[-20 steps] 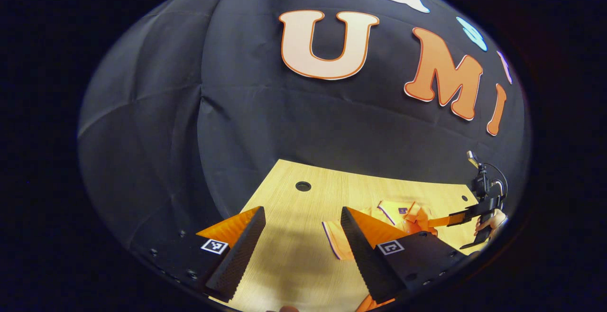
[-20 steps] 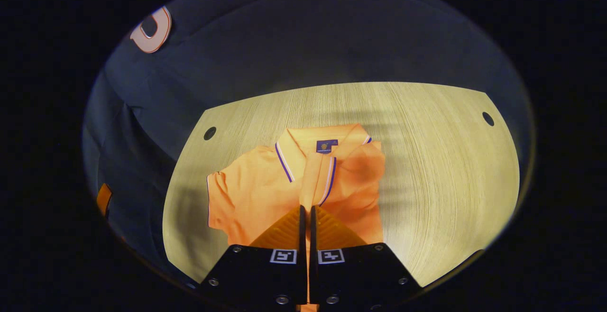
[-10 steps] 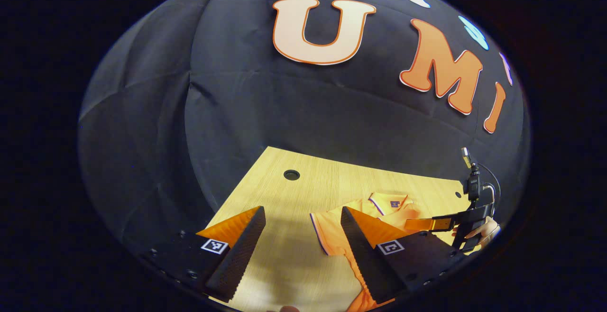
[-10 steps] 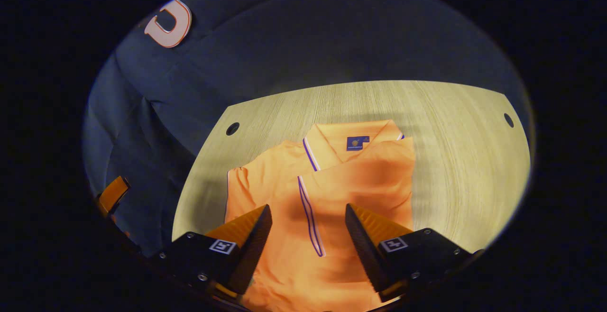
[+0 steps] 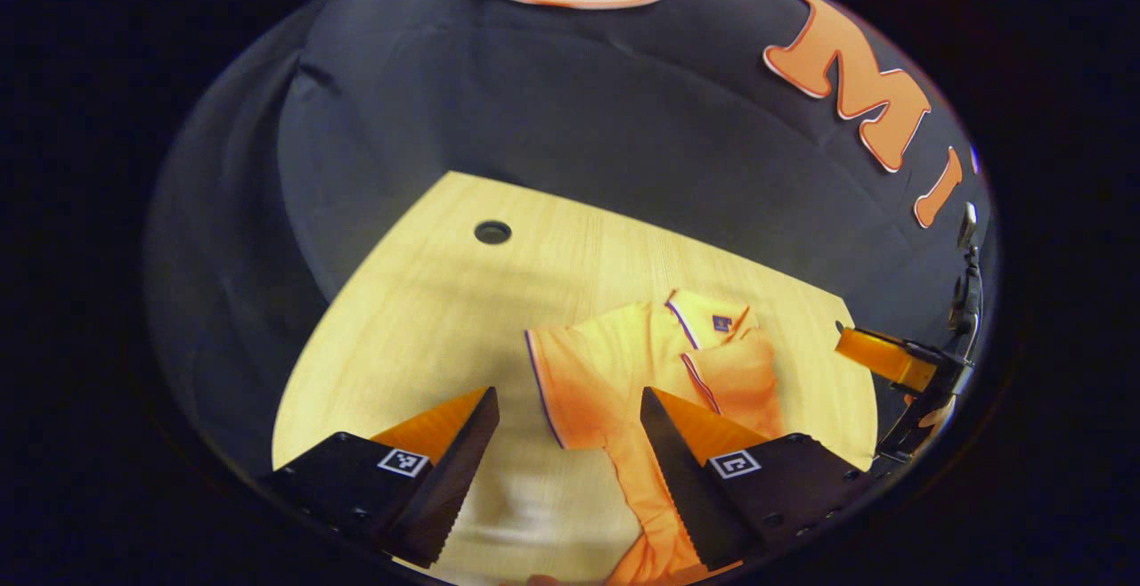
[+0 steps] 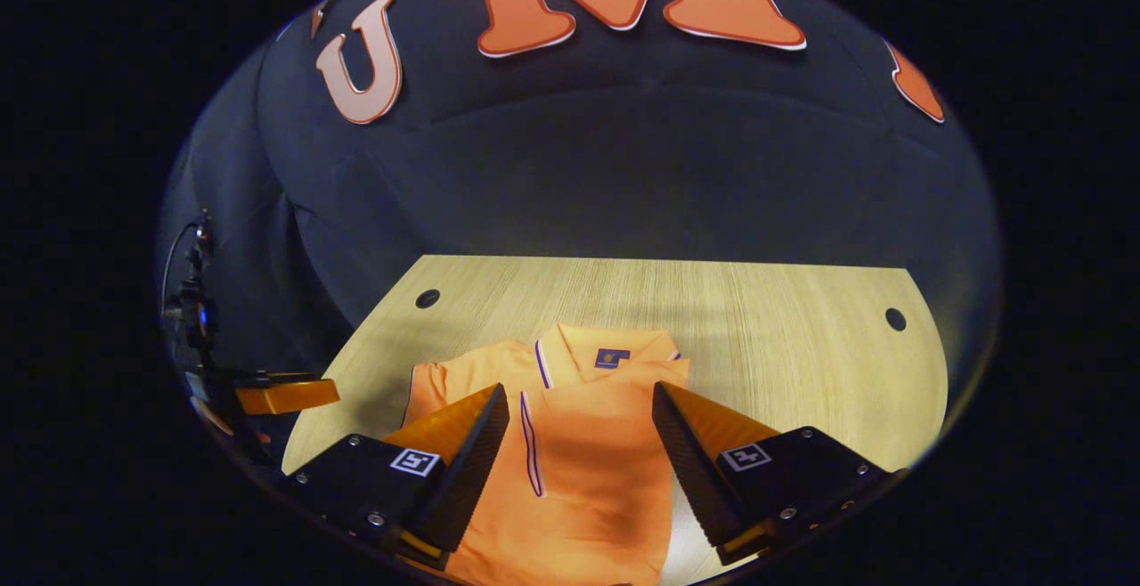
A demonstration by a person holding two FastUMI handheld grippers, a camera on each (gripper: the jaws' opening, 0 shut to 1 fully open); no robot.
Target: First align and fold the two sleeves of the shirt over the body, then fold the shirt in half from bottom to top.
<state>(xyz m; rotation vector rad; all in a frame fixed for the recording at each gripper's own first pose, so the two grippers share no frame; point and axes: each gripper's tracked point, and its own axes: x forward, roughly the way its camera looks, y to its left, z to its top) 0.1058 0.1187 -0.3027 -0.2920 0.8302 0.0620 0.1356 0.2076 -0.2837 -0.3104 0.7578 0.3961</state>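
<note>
shirt [image 6: 588, 443] on table [image 6: 784, 337], both tongs spread

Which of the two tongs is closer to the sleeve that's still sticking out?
Left. The left tongs hover open right at the unfolded sleeve of the orange polo shirt; the right tongs hang open above the already folded side, farther away.

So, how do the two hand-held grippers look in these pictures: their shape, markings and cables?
Each gripper has two wedge-shaped fingers with ribbed inner faces, mounted on black blocks. Each block carries a small square black-and-white marker and round screws. This holds for the left gripper and the right gripper. Seen from the right gripper view, the left gripper has a black upright handle part with a thin black cable looping above it.
</note>
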